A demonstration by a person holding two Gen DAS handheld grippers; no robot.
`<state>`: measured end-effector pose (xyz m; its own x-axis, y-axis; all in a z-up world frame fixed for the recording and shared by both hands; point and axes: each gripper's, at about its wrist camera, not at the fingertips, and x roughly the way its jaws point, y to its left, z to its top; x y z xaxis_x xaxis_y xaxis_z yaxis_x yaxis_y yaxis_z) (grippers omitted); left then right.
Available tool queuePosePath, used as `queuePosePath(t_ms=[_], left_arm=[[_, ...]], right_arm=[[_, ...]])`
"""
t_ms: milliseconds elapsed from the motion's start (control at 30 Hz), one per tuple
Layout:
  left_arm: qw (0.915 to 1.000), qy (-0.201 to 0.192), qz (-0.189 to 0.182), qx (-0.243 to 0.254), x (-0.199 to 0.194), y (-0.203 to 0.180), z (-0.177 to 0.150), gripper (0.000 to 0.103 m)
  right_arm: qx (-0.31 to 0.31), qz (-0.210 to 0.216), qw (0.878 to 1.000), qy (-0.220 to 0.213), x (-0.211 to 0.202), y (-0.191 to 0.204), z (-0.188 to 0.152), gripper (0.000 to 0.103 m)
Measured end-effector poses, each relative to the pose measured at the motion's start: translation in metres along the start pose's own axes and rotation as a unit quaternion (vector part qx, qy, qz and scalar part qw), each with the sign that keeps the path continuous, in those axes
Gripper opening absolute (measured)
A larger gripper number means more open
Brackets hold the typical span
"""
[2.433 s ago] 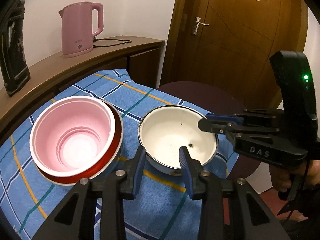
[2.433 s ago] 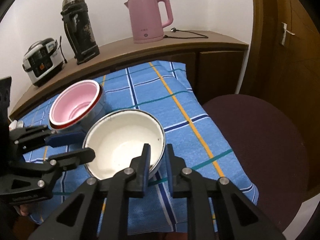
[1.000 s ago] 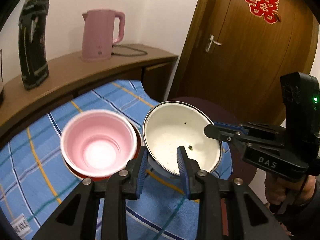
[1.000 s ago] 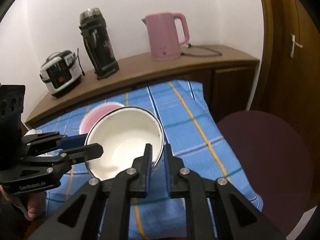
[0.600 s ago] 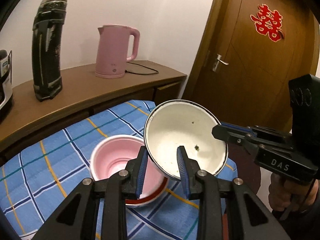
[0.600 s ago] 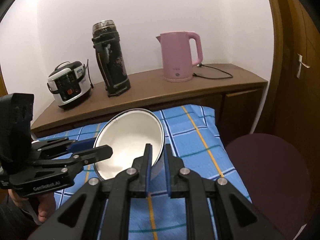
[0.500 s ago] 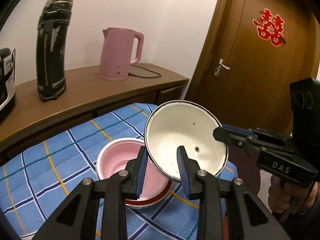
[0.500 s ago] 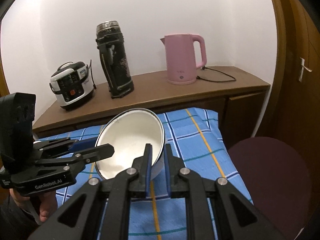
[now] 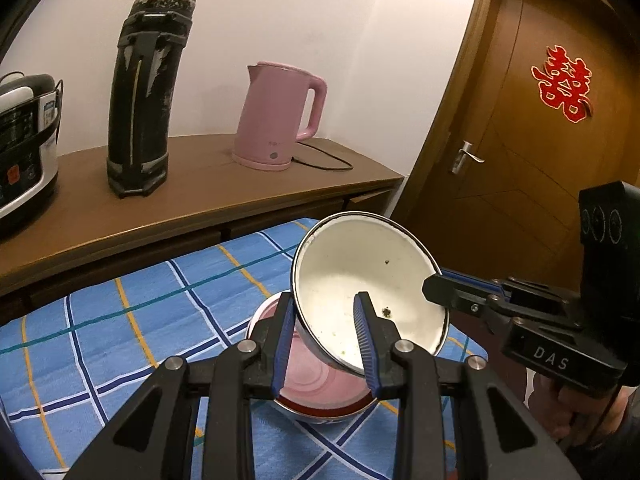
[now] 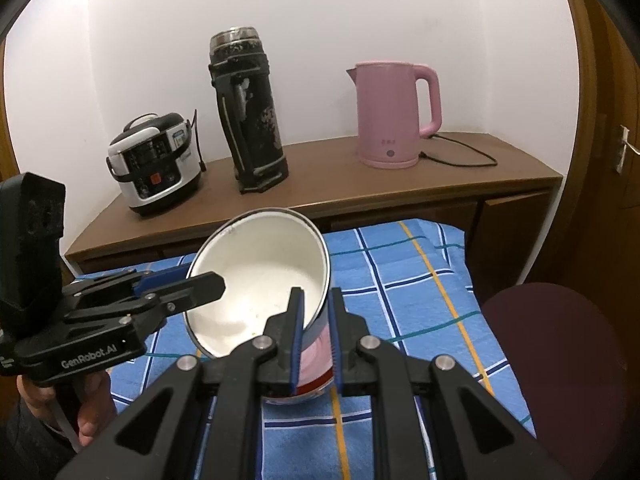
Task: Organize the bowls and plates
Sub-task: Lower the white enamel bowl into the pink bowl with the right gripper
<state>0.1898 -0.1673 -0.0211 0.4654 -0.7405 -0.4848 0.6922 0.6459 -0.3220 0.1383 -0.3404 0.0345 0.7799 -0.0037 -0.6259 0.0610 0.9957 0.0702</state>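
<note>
White enamel bowl [image 9: 368, 292] hangs tilted in the air just above the pink bowl [image 9: 316, 376], which sits in a red-rimmed dish on the blue checked cloth [image 9: 132, 320]. Both tools pinch the white bowl's rim, the left tool [image 9: 324, 340] on the near edge with one finger inside and one outside, the right tool [image 10: 316, 332] likewise on the opposite edge. Behind, on the wooden desk [image 10: 320, 184], stand a pink kettle [image 10: 394, 114], a black flask [image 10: 248, 112] and a rice cooker [image 10: 154, 162].
</note>
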Motion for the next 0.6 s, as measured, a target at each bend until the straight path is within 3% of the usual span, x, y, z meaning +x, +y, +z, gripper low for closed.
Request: queuePosePath(t_ms=[600], left_arm=[[0.9994,0.028,0.016,-0.009,0.015,0.01,-0.008,0.033]], right_arm=[[0.004,-0.001,0.999,0.033,0.026,-0.005,-0.004,0.013]])
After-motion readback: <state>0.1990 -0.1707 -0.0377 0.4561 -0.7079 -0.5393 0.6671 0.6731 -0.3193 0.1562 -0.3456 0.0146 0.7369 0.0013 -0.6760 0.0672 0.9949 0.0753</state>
